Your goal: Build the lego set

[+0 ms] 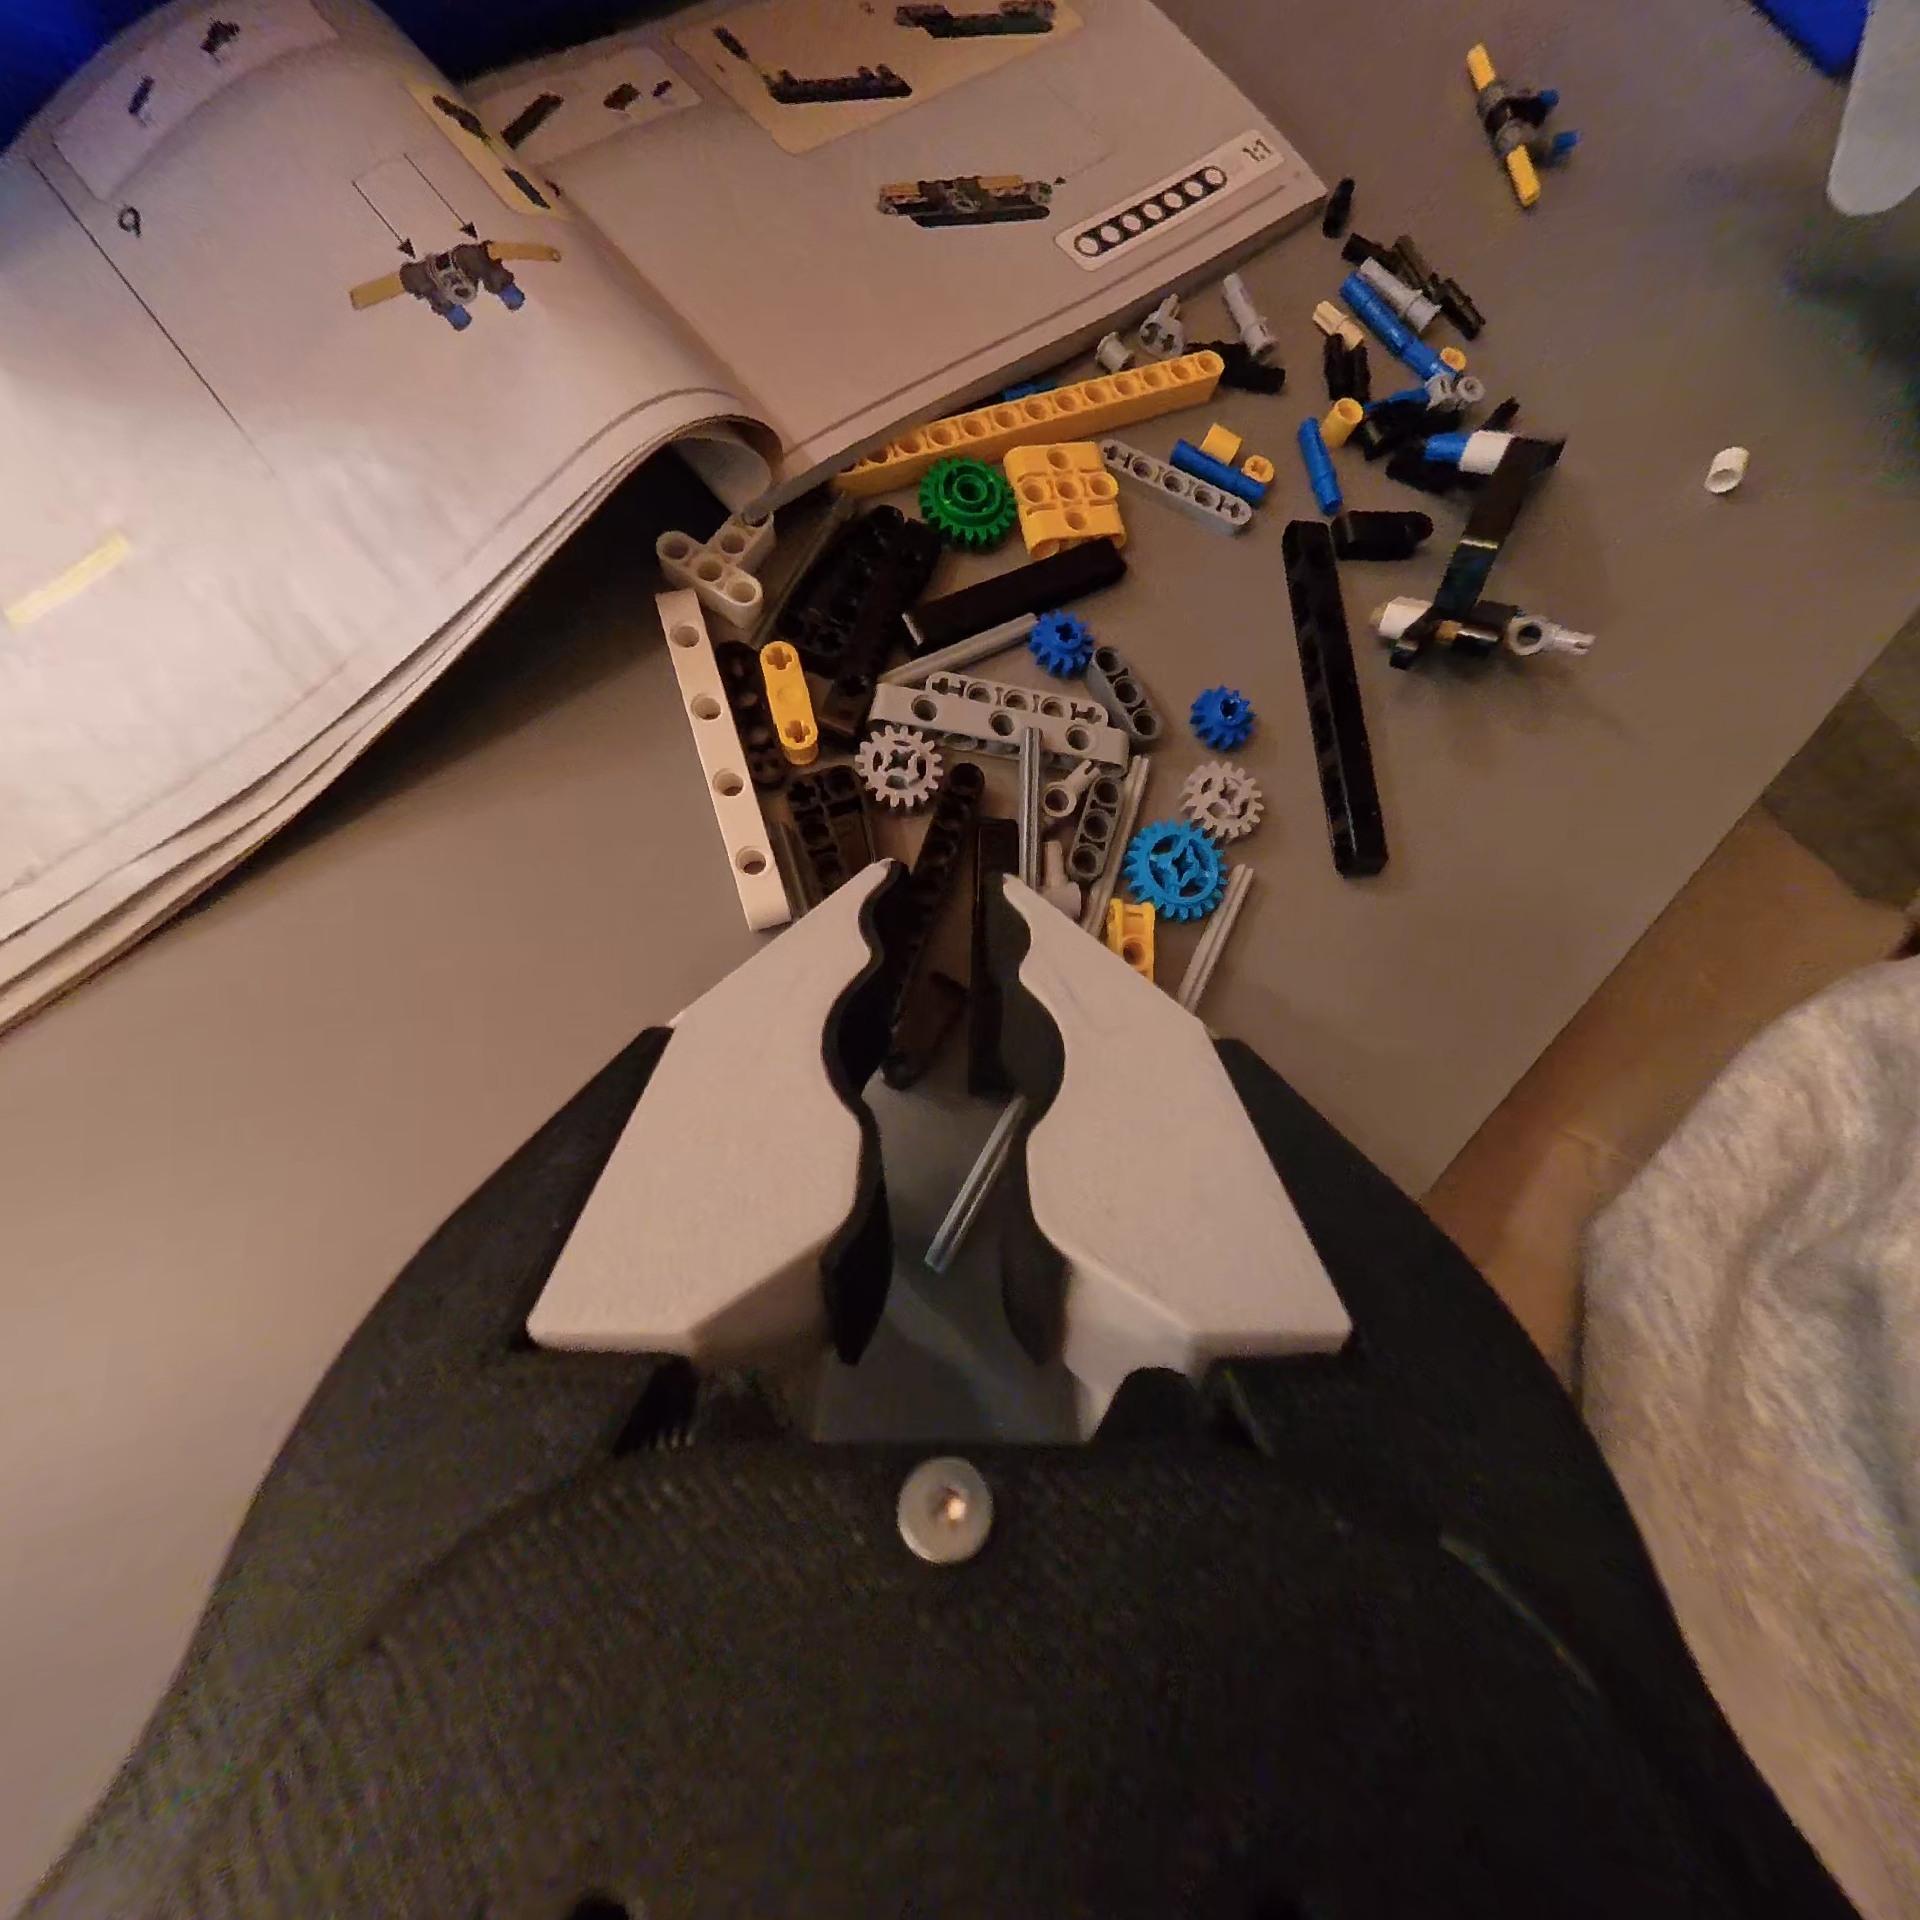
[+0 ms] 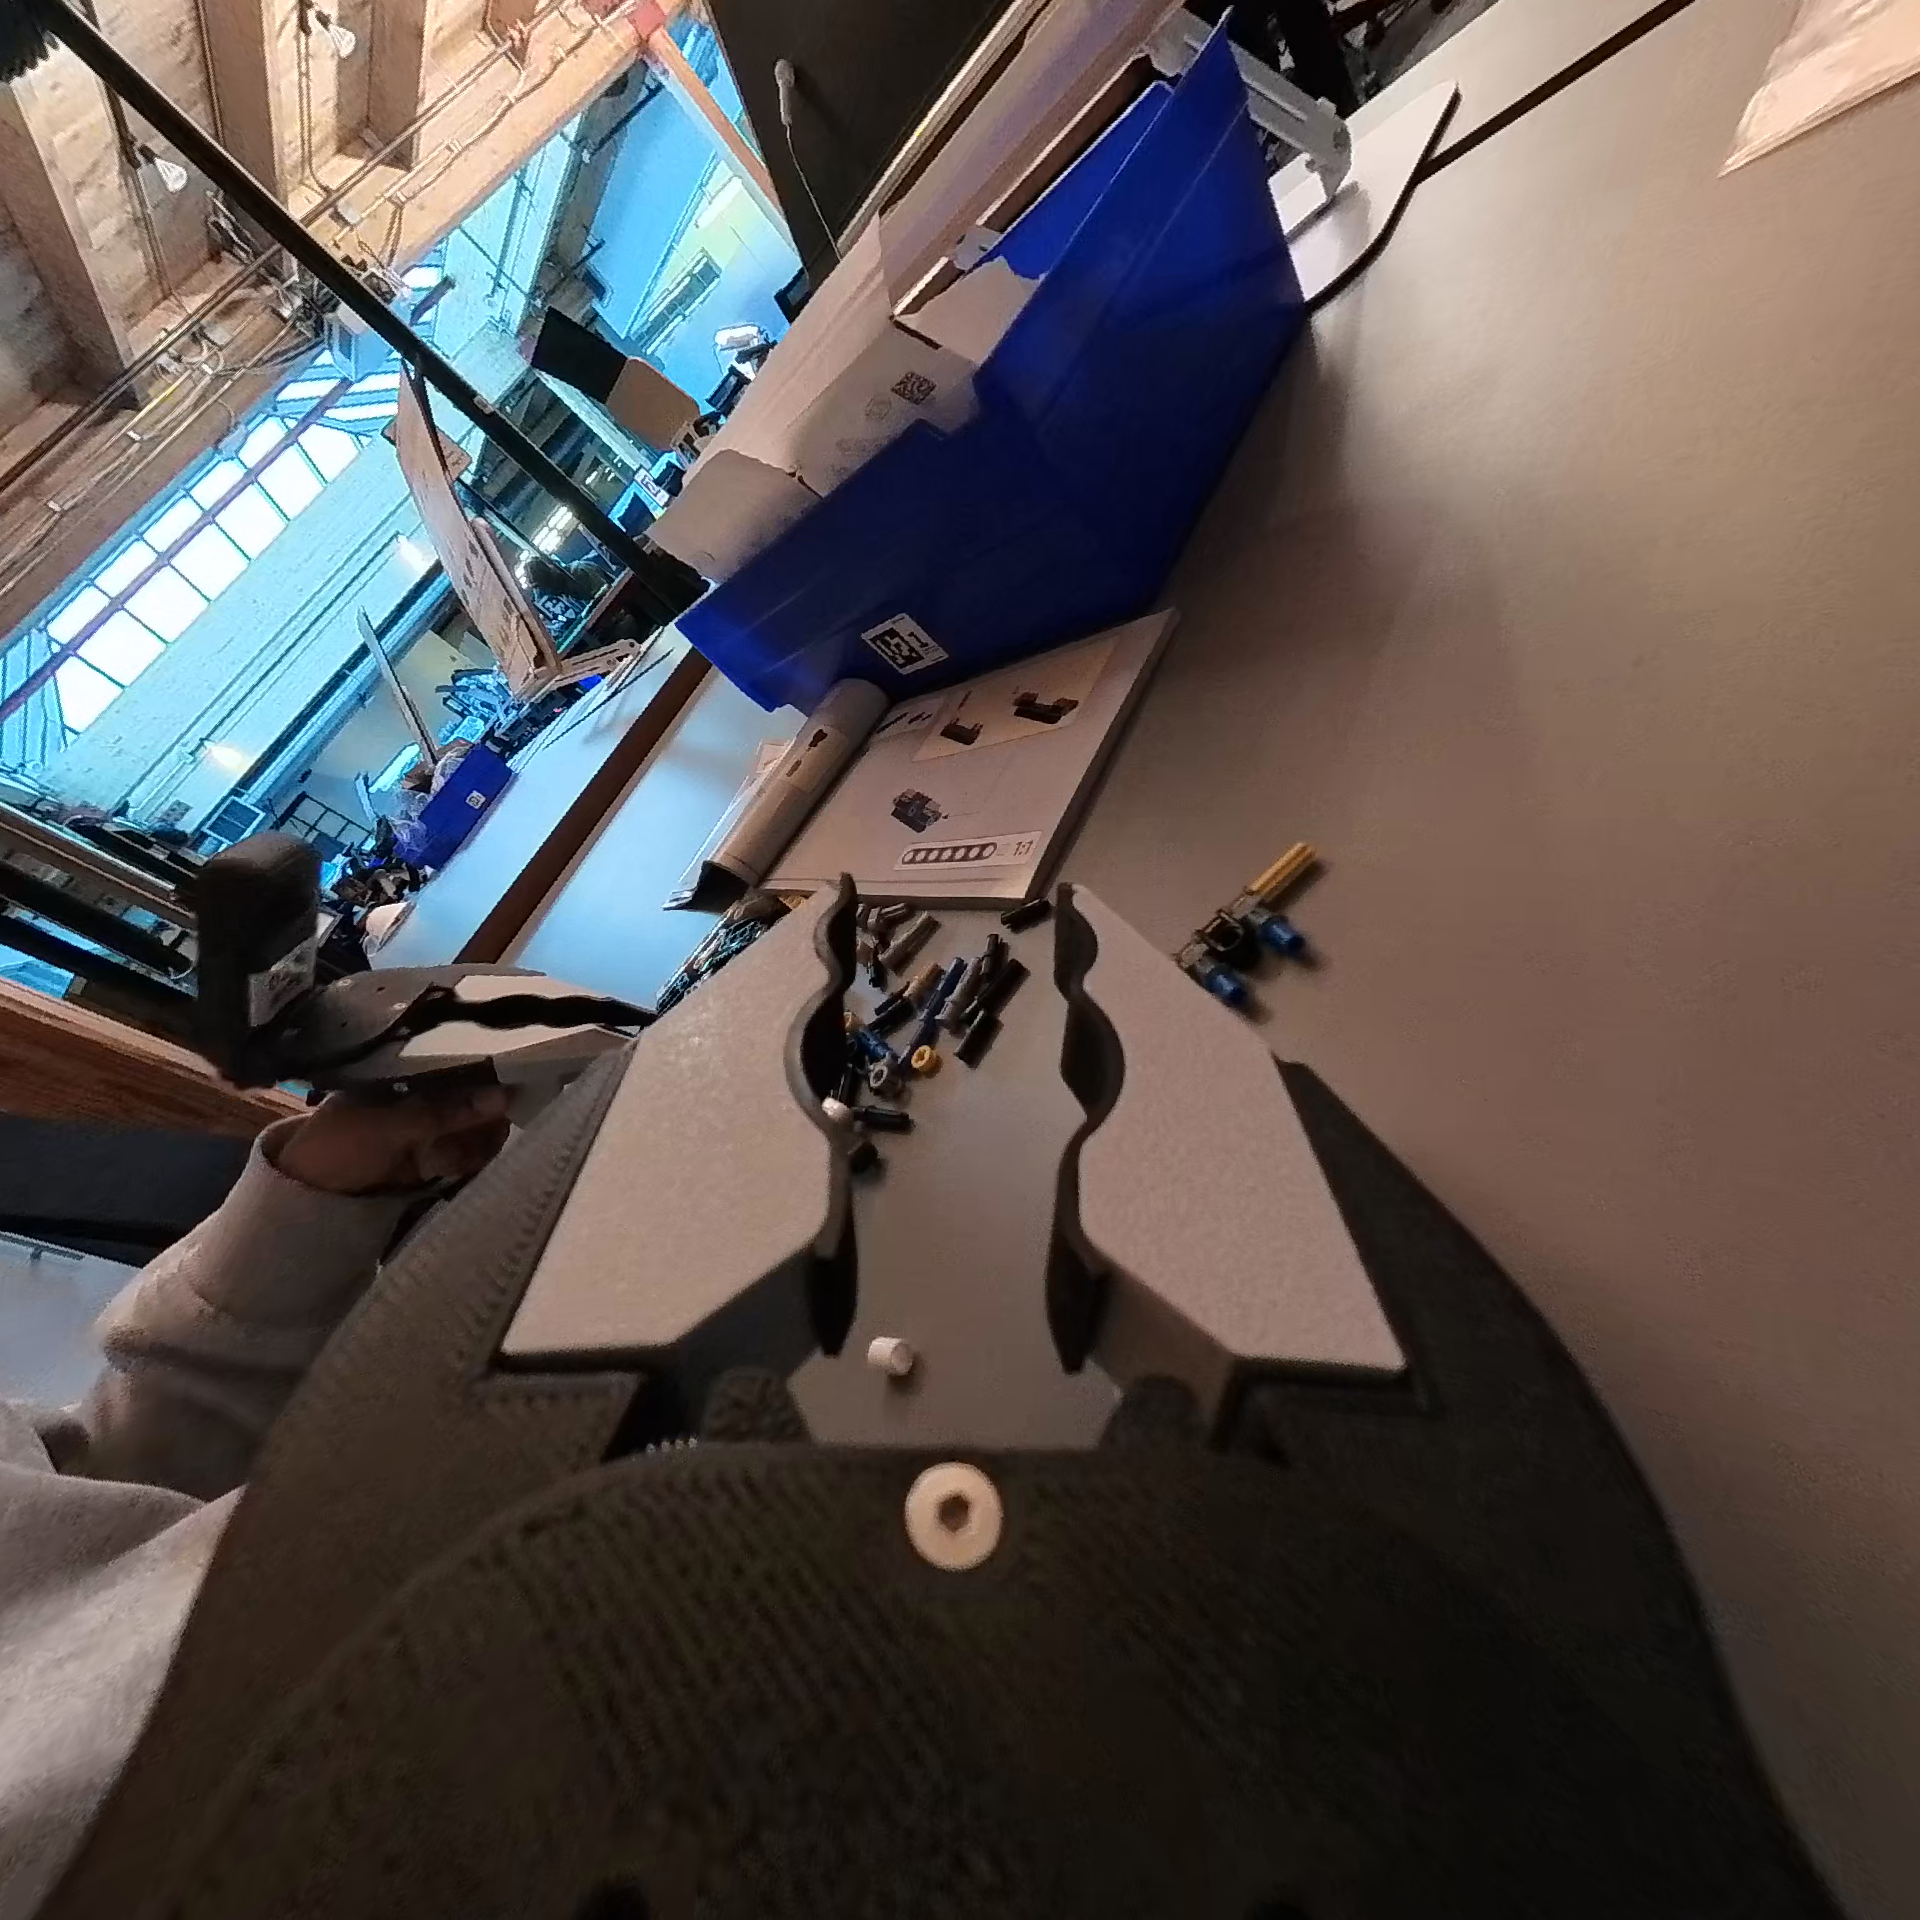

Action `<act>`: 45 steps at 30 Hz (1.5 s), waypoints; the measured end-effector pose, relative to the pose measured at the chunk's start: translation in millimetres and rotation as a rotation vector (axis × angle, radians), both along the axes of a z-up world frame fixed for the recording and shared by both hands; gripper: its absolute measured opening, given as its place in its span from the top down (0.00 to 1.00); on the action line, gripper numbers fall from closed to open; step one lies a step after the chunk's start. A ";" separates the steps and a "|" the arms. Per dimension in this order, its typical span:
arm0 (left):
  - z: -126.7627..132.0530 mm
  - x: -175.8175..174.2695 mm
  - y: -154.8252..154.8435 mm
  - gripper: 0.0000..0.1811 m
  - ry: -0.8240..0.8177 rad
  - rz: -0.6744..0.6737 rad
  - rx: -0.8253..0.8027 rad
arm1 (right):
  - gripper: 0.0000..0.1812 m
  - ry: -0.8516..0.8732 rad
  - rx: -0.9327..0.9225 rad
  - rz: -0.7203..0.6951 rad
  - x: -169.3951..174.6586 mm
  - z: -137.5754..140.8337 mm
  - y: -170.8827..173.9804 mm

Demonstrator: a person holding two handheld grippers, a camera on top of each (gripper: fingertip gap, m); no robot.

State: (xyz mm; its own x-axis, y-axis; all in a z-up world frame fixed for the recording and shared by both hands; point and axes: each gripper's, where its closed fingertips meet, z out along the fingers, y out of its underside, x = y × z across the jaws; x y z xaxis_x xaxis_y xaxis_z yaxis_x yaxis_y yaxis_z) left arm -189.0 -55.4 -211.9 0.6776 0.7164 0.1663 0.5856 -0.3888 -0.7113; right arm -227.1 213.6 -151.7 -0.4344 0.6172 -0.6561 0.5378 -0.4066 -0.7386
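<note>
A pile of loose Lego parts lies on the grey table (image 1: 312,1143): a long yellow beam (image 1: 1039,416), a green gear (image 1: 966,502), blue gears (image 1: 1174,868), black beams (image 1: 1335,696) and grey beams. My left gripper (image 1: 951,878) hovers over the near end of the pile, jaws a narrow gap apart with a black beam (image 1: 940,862) showing between them on the table. My right gripper (image 2: 956,899) is open and empty, low over small pins (image 2: 935,997). A small sub-assembly with a yellow axle and blue pins (image 2: 1247,925) lies to its right; it also shows in the left wrist view (image 1: 1512,120).
The open instruction booklet (image 1: 416,364) lies left of the pile and shows in the right wrist view (image 2: 987,790). A blue box (image 2: 1039,468) stands behind it. A second black sub-assembly (image 1: 1475,582) and a white bush (image 1: 1727,470) lie right. The table edge and a grey sleeve (image 1: 1766,1351) are at right.
</note>
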 end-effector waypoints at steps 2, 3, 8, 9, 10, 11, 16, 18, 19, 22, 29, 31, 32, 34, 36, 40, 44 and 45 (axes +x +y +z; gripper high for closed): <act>0.1 -0.5 -1.9 0.92 -0.026 0.000 0.019 | 0.80 0.002 0.001 -0.001 -0.1 0.2 0.0; -1.3 -0.6 -3.8 0.91 -0.036 -0.001 0.016 | 0.80 0.003 0.001 -0.001 0.0 0.4 -0.2; -0.8 -2.2 -6.4 0.91 -0.050 0.008 0.047 | 0.80 0.007 0.007 -0.002 -0.2 0.6 -0.8; -0.7 -2.5 -6.9 0.91 -0.051 0.011 0.050 | 0.80 0.007 0.008 -0.001 -0.4 0.5 -1.1; -1.0 -3.0 -7.9 0.92 -0.051 0.014 0.046 | 0.80 0.006 0.009 0.000 -0.4 0.4 -1.2; -1.6 -2.9 -8.7 0.94 -0.051 0.012 0.038 | 0.80 0.006 0.009 0.000 -0.5 0.3 -1.4; -0.7 -2.9 -8.1 0.96 -0.034 0.000 0.029 | 0.80 0.007 0.010 0.000 -1.0 0.2 -2.2; 3.8 -5.2 -8.2 0.96 -0.010 0.008 0.039 | 0.80 0.009 0.014 0.000 -1.0 0.3 -2.7; 7.3 -6.7 -8.8 0.96 0.005 0.014 0.047 | 0.80 0.010 0.015 0.000 -1.0 0.5 -3.0; 19.4 -11.4 -10.6 0.96 0.050 0.039 0.080 | 0.80 0.018 0.026 0.003 -0.7 1.1 -4.5; 57.9 -6.0 14.0 0.98 0.109 0.009 0.315 | 0.79 0.165 0.114 0.084 9.3 18.0 -31.0; 74.4 2.0 34.7 0.97 0.103 -0.031 0.471 | 0.79 0.256 0.138 0.140 18.9 30.8 -50.3; 80.9 6.9 44.7 0.97 0.094 -0.055 0.538 | 0.79 0.306 0.157 0.170 24.8 36.5 -60.9; 87.6 15.6 61.2 0.97 0.071 -0.095 0.628 | 0.79 0.395 0.209 0.230 37.6 43.9 -81.7; 88.5 25.1 74.9 0.97 0.055 -0.139 0.666 | 0.80 0.472 0.267 0.299 51.8 46.3 -101.8; 86.4 45.6 97.1 0.97 0.004 -0.230 0.722 | 0.81 0.582 0.339 0.431 77.4 43.2 -134.3; 82.6 57.4 104.8 0.97 -0.054 -0.288 0.761 | 0.85 0.639 0.354 0.496 92.3 40.0 -153.1; 82.0 58.7 104.9 0.97 -0.064 -0.296 0.770 | 0.85 0.652 0.352 0.507 95.3 39.7 -156.9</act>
